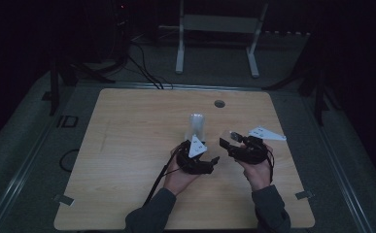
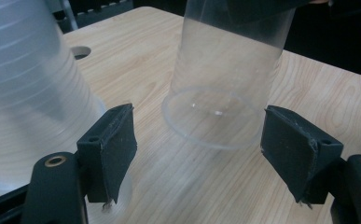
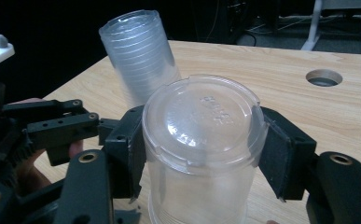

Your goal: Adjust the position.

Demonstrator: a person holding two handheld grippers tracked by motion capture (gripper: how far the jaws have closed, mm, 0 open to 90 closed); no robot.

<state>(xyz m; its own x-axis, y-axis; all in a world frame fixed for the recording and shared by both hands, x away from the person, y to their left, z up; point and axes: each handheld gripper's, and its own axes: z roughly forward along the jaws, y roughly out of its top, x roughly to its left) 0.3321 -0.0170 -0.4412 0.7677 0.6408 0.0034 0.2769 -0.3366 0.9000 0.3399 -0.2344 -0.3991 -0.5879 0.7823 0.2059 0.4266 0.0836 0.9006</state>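
Scanning left to right in the high view: bare wood fills the left half of the table (image 1: 127, 145), well clear of its edge. Stack of clear cups (image 1: 196, 125) stands mid-frame. Left gripper (image 2: 197, 154) just below it, jaws apart, nothing between the pads. Right gripper (image 3: 201, 156) clamps a single upside-down clear cup (image 3: 201, 140), rim on the wood. Cable hole (image 1: 219, 103) upper centre; right table edge near.
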